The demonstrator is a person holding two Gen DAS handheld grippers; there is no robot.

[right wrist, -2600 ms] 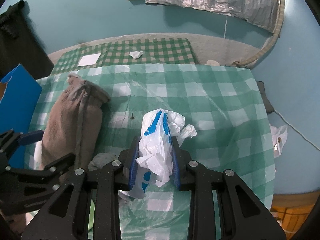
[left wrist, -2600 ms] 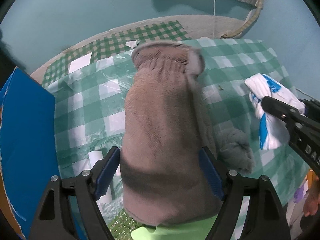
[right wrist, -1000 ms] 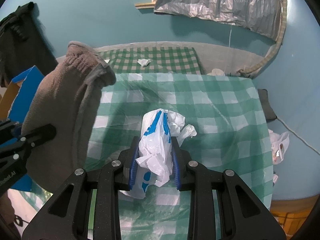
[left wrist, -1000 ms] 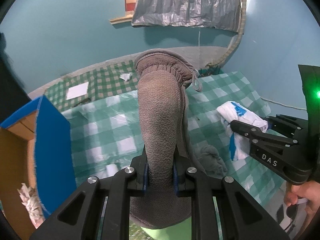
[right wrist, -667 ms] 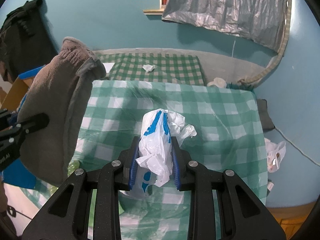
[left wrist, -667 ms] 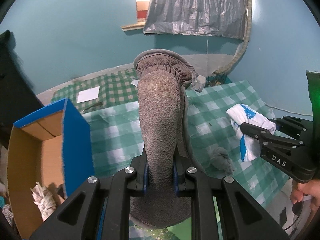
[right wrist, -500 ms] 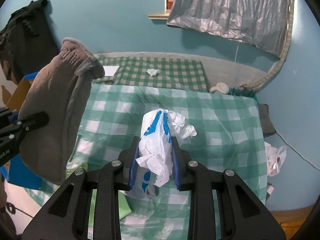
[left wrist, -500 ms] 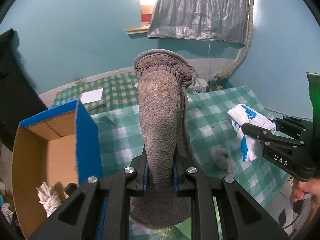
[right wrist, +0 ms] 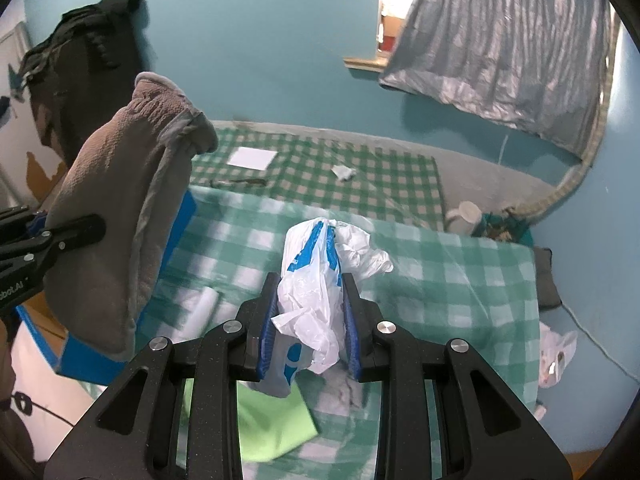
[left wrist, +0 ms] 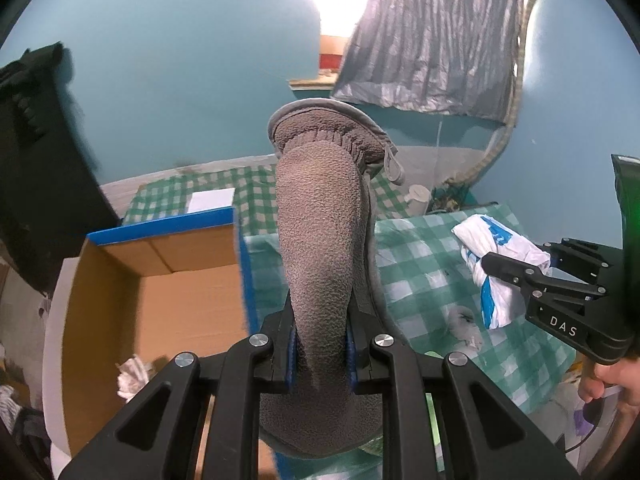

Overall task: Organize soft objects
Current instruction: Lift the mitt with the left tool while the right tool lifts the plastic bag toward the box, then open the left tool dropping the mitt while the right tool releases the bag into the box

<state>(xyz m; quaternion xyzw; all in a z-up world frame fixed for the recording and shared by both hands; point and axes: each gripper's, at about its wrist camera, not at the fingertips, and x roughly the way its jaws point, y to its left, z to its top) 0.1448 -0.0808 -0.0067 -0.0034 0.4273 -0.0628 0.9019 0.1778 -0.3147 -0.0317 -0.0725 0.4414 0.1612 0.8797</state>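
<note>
My left gripper (left wrist: 320, 344) is shut on a grey fleece garment (left wrist: 320, 240), which stands up between the jaws and hangs below them, lifted off the table. The same grey fleece garment (right wrist: 120, 216) shows at the left of the right wrist view. My right gripper (right wrist: 308, 332) is shut on a crumpled white and blue plastic bag (right wrist: 316, 280), held above the green checked tablecloth (right wrist: 460, 280). That plastic bag (left wrist: 496, 256) appears at the right of the left wrist view. An open cardboard box (left wrist: 160, 280) with blue outer walls sits just left of the fleece.
A light green cloth (right wrist: 272, 428) and a small grey rag (left wrist: 460, 320) lie on the tablecloth below the grippers. White crumpled pieces (left wrist: 130, 372) rest in the box. A second checked cover (right wrist: 340, 168) with a white sheet (right wrist: 252, 158) lies behind. A person's hand (left wrist: 612, 380) holds the right gripper.
Both grippers have risen from the table with their loads. The left view has swung toward the box, whose open inside now shows. The fleece, earlier loose between open jaws, is clamped.
</note>
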